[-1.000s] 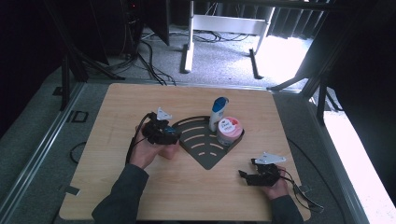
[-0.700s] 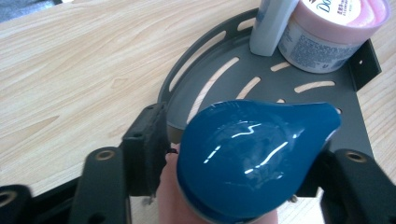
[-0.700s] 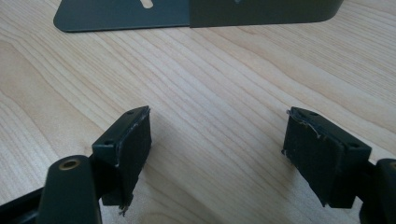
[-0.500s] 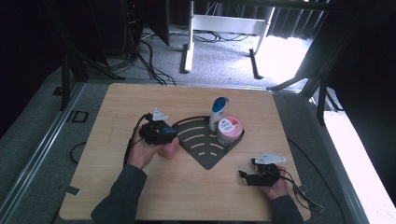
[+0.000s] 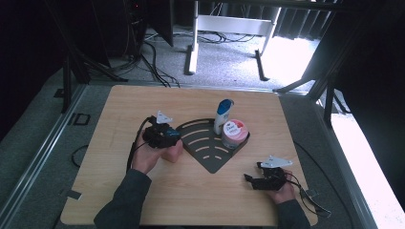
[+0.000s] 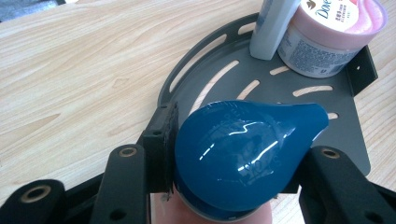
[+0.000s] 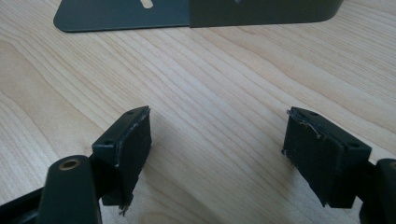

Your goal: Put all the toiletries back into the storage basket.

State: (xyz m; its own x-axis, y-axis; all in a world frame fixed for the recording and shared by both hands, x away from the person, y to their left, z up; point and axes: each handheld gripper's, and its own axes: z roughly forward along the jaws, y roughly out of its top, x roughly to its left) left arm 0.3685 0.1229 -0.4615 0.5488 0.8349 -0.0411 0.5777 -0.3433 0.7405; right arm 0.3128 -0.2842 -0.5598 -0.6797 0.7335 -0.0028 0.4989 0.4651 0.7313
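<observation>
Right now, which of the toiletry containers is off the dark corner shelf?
The pink bottle with the blue teardrop cap, clamped in the left claw beside the shelf. The white blue-capped bottle and the pink Dove jar stand on it.

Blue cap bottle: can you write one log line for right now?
left claw: shut on blue cap bottle | right claw: open | rack: holds pink jar

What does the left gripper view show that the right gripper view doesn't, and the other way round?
Left gripper view: the left tongs, which have just been closing, gripping a blue-capped bottle, plus a pink Dove jar and a white bottle. Right gripper view: the right tongs open over bare wood. Both share the wooden table and the grey rack.
</observation>
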